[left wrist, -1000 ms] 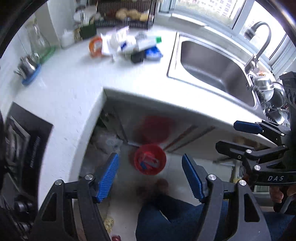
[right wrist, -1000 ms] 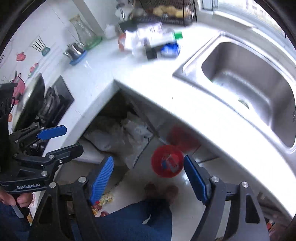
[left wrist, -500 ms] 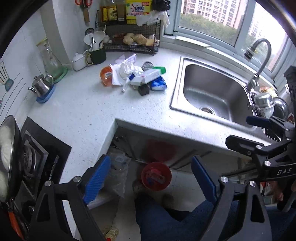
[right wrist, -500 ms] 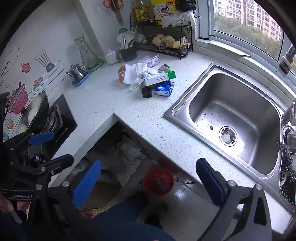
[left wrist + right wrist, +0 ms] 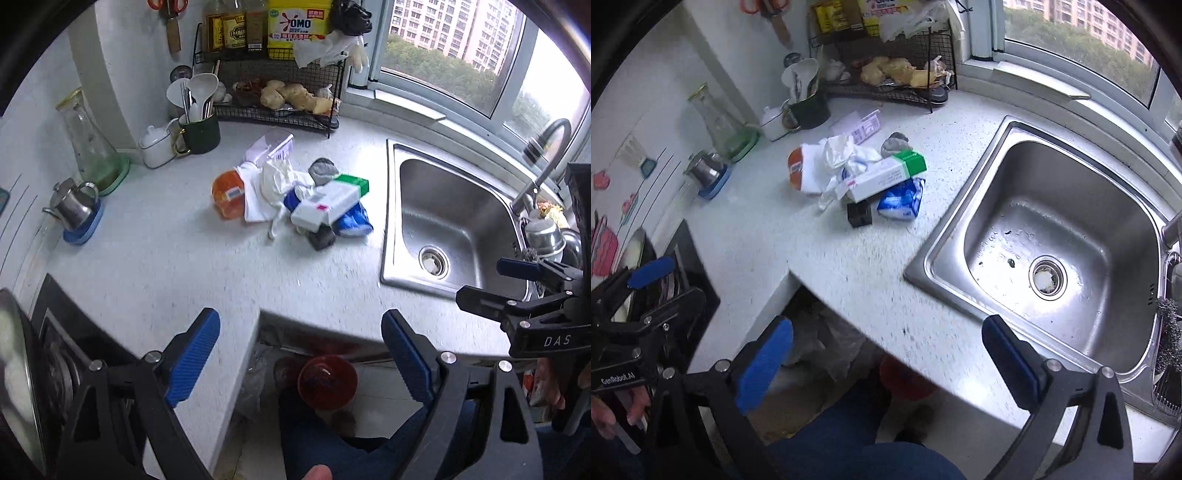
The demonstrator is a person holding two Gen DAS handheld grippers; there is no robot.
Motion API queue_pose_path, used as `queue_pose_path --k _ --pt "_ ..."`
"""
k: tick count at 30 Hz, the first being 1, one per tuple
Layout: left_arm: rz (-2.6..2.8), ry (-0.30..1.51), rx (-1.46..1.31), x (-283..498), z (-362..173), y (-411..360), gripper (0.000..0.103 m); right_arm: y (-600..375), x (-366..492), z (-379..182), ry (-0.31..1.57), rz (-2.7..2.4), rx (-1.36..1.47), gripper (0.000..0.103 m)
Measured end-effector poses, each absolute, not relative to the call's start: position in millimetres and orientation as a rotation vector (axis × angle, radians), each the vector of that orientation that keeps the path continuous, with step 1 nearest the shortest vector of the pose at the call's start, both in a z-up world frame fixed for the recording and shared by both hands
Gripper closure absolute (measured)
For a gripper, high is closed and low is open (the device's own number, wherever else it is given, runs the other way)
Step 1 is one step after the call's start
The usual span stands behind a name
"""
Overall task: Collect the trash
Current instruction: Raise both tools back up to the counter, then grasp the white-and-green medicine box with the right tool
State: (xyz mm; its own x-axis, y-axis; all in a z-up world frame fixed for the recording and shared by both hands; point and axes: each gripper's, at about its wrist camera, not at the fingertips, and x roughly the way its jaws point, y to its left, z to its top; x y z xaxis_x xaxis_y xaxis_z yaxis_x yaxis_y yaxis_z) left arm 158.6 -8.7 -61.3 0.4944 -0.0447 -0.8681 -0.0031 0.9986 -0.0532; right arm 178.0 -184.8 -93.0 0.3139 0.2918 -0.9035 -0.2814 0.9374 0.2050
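Both grippers stand spread wide with nothing between their blue ribbed pads. We see the left gripper [image 5: 301, 352] above the front edge of the white speckled countertop [image 5: 155, 266], and the right gripper [image 5: 886, 354] above the same edge nearer the sink. Neither touches the counter.

Below the front edge, on the tiled floor, we see a round red plastic bin [image 5: 327, 376] just beside the person's blue trouser leg [image 5: 325, 443]. Crumpled clear plastic bags [image 5: 827, 343] lie in the open recess under the counter.

At the left edge of the counter sits a black gas hob [image 5: 62, 354]. At the right edge, the stainless steel sink basin [image 5: 1056, 236] is set into the counter, with a curved steel tap [image 5: 543, 155] behind it.

The trash lies in one heap in the middle of the counter, well apart from both grippers. It comprises:
- a small black cube-shaped box [image 5: 859, 215] at the near side;
- a blue and white plastic pouch [image 5: 901, 199] touching the cube;
- a long white carton with a green end [image 5: 886, 173] resting on top;
- crumpled white tissue [image 5: 842, 155];
- an orange round container [image 5: 229, 194] at the left side of the heap;
- a pale lilac flat box [image 5: 269, 147] at the far side.

Near the back left edge stands a small steel kettle on a blue coaster [image 5: 74, 206]. At the back edge stands a black wire rack [image 5: 277, 92] holding ginger roots.
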Motion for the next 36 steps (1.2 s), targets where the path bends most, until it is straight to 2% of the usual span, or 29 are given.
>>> queue_pose_path --k 12,24,27,32,36 --pt "-0.158 1.138 -0.016 294.2 -85.4 41.2 0.015 -143.5 289.2 -112.7 1.303 0.234 0.213 0.001" --pt "-0.26 1.251 0.018 364.7 -130.5 71.3 0.015 -128.6 345.4 -170.9 1.455 0.131 0.376 0.001" --pt "-0.265 1.249 0.058 372.4 -136.6 73.3 0.015 -130.2 350.5 -184.7 1.487 0.125 0.402 0.01" --pt "-0.294 1.266 0.077 379.5 -146.9 73.9 0.015 -126.7 359.5 -197.6 1.506 0.131 0.443 0.019" --pt "-0.329 1.274 0.064 381.0 -151.8 71.8 0.015 -120.4 366.5 -199.0 1.508 0.149 0.429 0.036"
